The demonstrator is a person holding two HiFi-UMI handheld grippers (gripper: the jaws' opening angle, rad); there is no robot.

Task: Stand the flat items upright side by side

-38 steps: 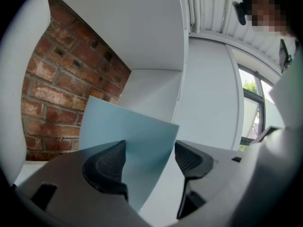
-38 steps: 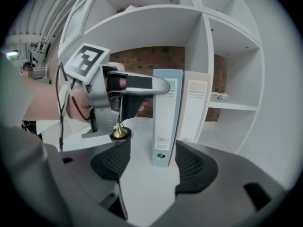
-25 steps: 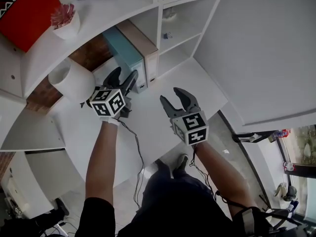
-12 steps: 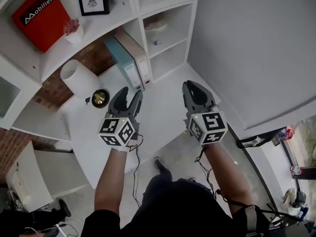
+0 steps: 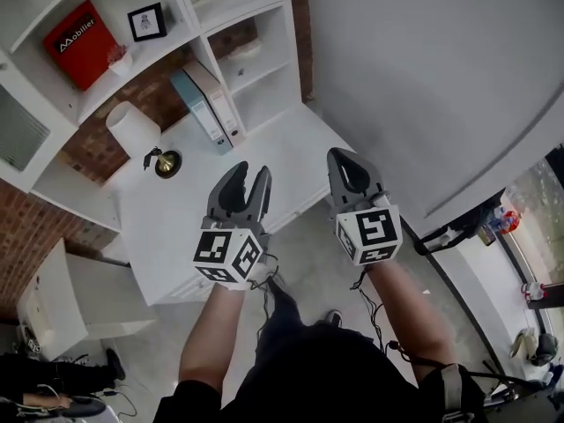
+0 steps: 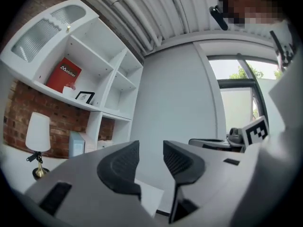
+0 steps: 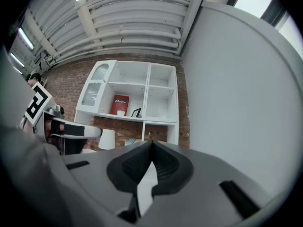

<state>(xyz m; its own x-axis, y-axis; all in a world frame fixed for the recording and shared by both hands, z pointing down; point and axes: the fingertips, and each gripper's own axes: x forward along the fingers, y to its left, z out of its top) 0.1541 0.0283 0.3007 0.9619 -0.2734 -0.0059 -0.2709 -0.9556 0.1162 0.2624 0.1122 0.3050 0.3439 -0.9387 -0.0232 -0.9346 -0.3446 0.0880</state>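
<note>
Two flat binders, a blue one (image 5: 196, 110) and a beige one (image 5: 215, 100), stand upright side by side at the back of the white desk (image 5: 198, 210), against the shelf unit. Both grippers hang in front of the desk's near edge, well short of the binders. My left gripper (image 5: 249, 174) is closing, with a narrow gap left between its fingers and nothing in it; the left gripper view shows that gap too, at the left gripper (image 6: 150, 145). My right gripper (image 5: 345, 159) is shut and empty, its pads meeting at the tips in the right gripper view (image 7: 152, 144).
A white lamp (image 5: 132, 129) and its brass base (image 5: 166, 163) stand left of the binders. The shelves above hold a red box (image 5: 79, 32), a small picture frame (image 5: 146, 22) and a potted plant (image 5: 119, 57). A plain white wall (image 5: 423, 77) rises at the right.
Both grippers have drawn back from over the desk to in front of its edge. Their jaws went from wide open to nearly shut on the left and shut on the right. The binders stayed upright.
</note>
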